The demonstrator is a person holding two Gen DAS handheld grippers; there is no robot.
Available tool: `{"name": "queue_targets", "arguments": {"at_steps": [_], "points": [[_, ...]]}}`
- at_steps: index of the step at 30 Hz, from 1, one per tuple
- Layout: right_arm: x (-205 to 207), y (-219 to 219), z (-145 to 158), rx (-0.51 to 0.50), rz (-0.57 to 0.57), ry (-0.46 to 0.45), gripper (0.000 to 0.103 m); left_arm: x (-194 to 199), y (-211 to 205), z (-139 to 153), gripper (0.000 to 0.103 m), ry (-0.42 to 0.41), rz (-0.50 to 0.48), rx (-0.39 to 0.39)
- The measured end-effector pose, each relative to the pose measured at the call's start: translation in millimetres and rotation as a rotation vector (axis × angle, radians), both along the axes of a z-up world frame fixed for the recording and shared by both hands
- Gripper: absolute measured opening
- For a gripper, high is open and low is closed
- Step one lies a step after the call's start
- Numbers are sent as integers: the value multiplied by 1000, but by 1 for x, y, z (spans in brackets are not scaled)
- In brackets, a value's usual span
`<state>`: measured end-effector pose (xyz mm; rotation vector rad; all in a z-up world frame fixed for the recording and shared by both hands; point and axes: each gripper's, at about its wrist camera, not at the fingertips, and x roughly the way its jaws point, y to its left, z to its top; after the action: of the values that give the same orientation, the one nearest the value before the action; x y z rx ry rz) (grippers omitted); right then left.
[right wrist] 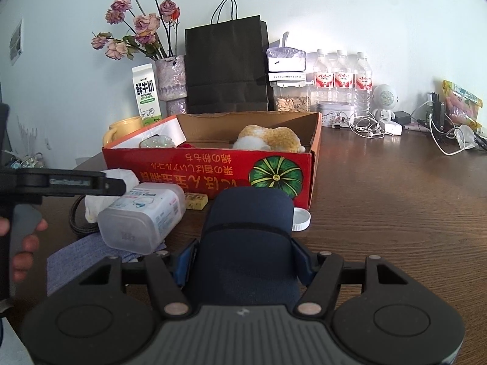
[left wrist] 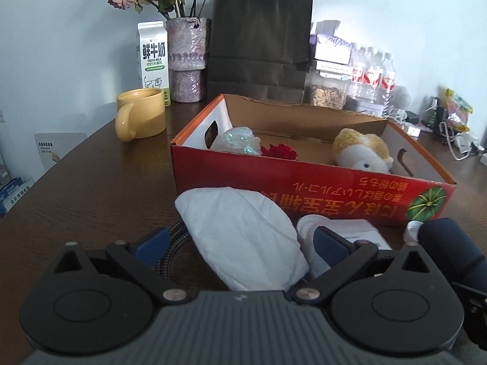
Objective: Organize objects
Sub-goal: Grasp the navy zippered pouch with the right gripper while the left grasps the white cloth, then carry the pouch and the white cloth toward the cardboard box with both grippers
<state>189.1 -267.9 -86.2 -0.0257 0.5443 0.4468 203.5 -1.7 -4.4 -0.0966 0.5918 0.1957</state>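
Observation:
My right gripper [right wrist: 245,258] is shut on a dark navy fabric-covered cylinder [right wrist: 248,228], with the blue pads pressed against its two sides. The cylinder hangs in front of the red cardboard box [right wrist: 213,173], and it also shows at the right edge of the left wrist view [left wrist: 447,243]. My left gripper [left wrist: 240,240] stands open and wide. A white soft pouch [left wrist: 243,237] lies between its pads without touching either. The box [left wrist: 304,191] holds a yellow-and-white plush toy [left wrist: 362,149], a red rose [left wrist: 280,152] and a shiny wrapped item [left wrist: 240,141].
A translucent jar [right wrist: 143,213] lies on its side beside a blue cloth [right wrist: 79,258], a braided cable [right wrist: 76,222], a small yellow pack [right wrist: 196,199] and a white cap [right wrist: 301,219]. Behind the box stand a yellow mug [left wrist: 143,115], milk carton [left wrist: 153,57], vase, black bag [left wrist: 258,42] and water bottles [right wrist: 344,79].

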Motion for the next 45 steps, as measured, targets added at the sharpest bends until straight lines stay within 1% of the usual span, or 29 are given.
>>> {"name": "queue_targets", "arguments": {"at_steps": [4,8,10,13,16,17,18,19,23,34,38,45], "points": [[2,-2,0,-1,-1,-3,63,12,-1,-5,103,21,29,14],[6,-5,1,1,1,-6,63,19,-3,-8,103,26,41,34],[8,-5,2,2,2,-7,63,21,-3,-9,98,27,50,37],[9,-5,3,6,6,-10,63,21,-1,-9,85,25,57,33],[8,-5,4,5,10,-11,63,16,5,-5,78,5,64,-10],[7,-4,4,5,10,-12,63,13,7,-3,72,-5,66,-21],[6,-4,4,6,10,-12,63,11,8,-2,70,-12,68,-26],[6,-4,5,6,10,-13,63,9,10,0,69,-17,64,-31],[1,-3,7,7,9,-18,63,-1,16,3,59,-31,56,-40],[-7,2,12,3,15,-33,63,-33,31,19,59,-89,43,-21],[-8,4,14,4,13,-42,63,-41,36,25,59,-106,43,-24],[-13,8,19,1,20,-52,63,-54,36,36,59,-133,24,-17]]}}
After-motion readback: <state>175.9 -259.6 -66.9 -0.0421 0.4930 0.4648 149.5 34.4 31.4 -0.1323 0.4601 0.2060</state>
